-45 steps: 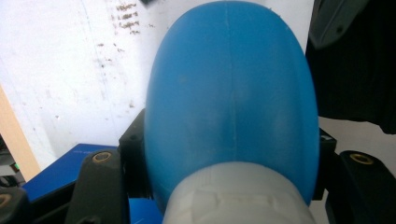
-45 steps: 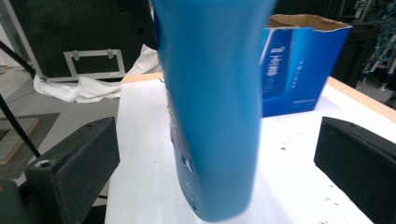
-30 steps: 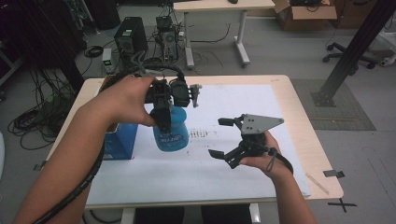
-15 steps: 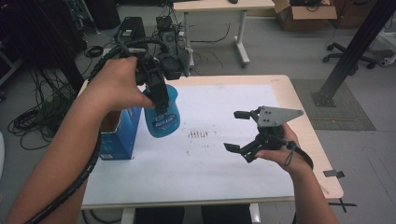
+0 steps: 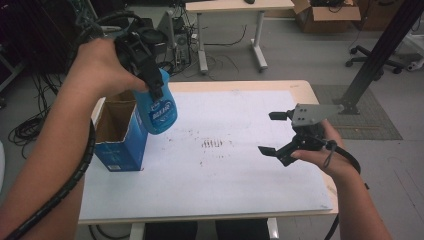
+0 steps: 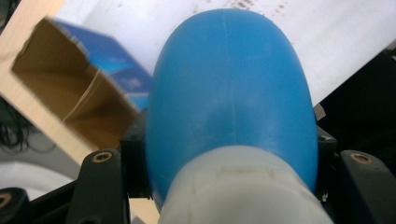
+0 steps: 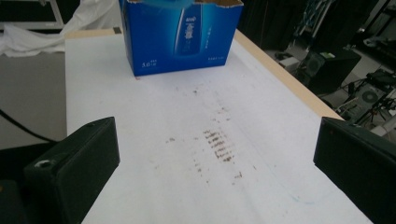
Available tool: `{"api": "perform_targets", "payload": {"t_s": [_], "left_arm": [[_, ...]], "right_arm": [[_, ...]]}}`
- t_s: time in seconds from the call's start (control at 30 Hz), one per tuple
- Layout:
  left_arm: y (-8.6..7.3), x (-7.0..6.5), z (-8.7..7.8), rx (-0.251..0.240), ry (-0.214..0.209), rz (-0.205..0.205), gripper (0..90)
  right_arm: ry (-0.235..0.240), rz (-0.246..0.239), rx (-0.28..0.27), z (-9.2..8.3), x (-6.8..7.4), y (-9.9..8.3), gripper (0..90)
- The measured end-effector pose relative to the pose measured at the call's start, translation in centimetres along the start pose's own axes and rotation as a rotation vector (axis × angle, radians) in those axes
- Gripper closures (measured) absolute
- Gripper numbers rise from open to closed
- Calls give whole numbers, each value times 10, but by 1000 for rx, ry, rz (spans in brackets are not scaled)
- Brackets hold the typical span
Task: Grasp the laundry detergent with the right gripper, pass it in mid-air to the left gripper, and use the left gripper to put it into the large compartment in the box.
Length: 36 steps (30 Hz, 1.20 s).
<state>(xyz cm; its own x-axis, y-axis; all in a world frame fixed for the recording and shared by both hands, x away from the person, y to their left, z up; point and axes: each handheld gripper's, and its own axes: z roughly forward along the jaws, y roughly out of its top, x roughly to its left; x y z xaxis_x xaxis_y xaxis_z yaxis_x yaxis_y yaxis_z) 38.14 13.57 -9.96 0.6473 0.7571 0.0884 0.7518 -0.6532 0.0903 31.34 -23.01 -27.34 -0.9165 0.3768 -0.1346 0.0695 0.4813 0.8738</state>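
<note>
Gripping the blue bottle near its neck, the left claw holds it above the open box; slipping could make it miss. The right claw is open, empty.

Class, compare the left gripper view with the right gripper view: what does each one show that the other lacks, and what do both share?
Left gripper view alone: the blue bottle clamped at its white neck between the left gripper's jaws, and the open brown inside of the blue box.

Right gripper view alone: the right gripper with its jaws wide apart and nothing between them, brown smudges on the sheet, and the box's printed blue front.

Both: the blue box and the white sheet covering the table.
</note>
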Motion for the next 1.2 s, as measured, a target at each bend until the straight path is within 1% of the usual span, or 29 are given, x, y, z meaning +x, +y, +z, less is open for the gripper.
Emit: {"api": "perform_targets", "payload": {"t_s": [0.03, 0.07, 0.1, 0.17, 0.2, 0.23, 0.27, 0.3, 0.33, 0.37, 0.5, 0.6, 0.67, 0.7, 0.73, 0.83, 0.87, 0.9, 0.97, 1.0, 1.07, 1.13, 1.17, 1.2], "left_arm": [[-1, 3, -2, 4, -1, -10, 386], [-2, 8, -5, 4, 0, -29, 386], [-4, 12, -7, 5, 0, -51, 386], [-6, 19, -10, 6, 2, -89, 386], [-8, 23, -12, 10, 4, -102, 386], [-10, 28, -14, 10, 6, -125, 386], [-11, 32, -15, 14, 6, -138, 386], [-14, 37, -17, 18, 4, -160, 386], [-16, 42, -18, 20, 2, -172, 386], [-18, 46, -19, 19, -2, -195, 386], [-24, 61, -20, 27, -11, -247, 386], [-28, 69, -19, 32, -7, -273, 387], [-30, 75, -18, 40, -1, -297, 387], [-32, 79, -17, 47, 1, -313, 387], [-32, 81, -16, 50, 3, -320, 387], [-36, 89, -13, 65, 3, -360, 387], [-36, 91, -12, 67, 4, -369, 386], [-37, 93, -11, 69, 9, -371, 386], [-39, 96, -8, 75, 16, -387, 387], [-40, 98, -7, 80, 19, -391, 386], [-42, 102, -4, 86, 21, -403, 387], [-44, 105, -1, 87, 17, -413, 386], [-45, 107, 1, 82, 13, -417, 386], [-46, 108, 2, 81, 10, -417, 386]], "right_arm": [[2, 2, 14, -1, -1, 1, 3], [2, -1, 27, -2, -3, 1, 3], [-1, -9, 53, -3, -5, 2, 3], [0, -6, 89, -5, -8, 4, 4], [1, -13, 134, -5, -12, 8, 5], [1, -13, 134, -5, -12, 8, 5], [1, -20, 159, -5, -14, 11, 7], [0, -23, 173, -5, -15, 12, 9], [9, -29, 199, -5, -17, 16, 12], [16, -37, 221, -4, -19, 18, 11], [34, -54, 300, -1, -25, 25, 13], [64, -76, 355, 2, -29, 29, 16], [74, -100, 381, 5, -31, 30, 19], [79, -110, 384, 6, -32, 31, 20], [88, -108, 392, 7, -32, 33, 21], [112, -121, 422, 10, -33, 34, 21], [118, -130, 449, 13, -33, 36, 22], [124, -128, 454, 14, -33, 36, 22], [137, -140, 492, 18, -32, 37, 22], [145, -136, 517, 20, -32, 38, 24], [151, -147, 549, 23, -32, 39, 27], [177, -143, 590, 26, -32, 40, 28], [177, -143, 590, 26, -32, 40, 28], [189, -137, 607, 27, -32, 40, 27]]}}
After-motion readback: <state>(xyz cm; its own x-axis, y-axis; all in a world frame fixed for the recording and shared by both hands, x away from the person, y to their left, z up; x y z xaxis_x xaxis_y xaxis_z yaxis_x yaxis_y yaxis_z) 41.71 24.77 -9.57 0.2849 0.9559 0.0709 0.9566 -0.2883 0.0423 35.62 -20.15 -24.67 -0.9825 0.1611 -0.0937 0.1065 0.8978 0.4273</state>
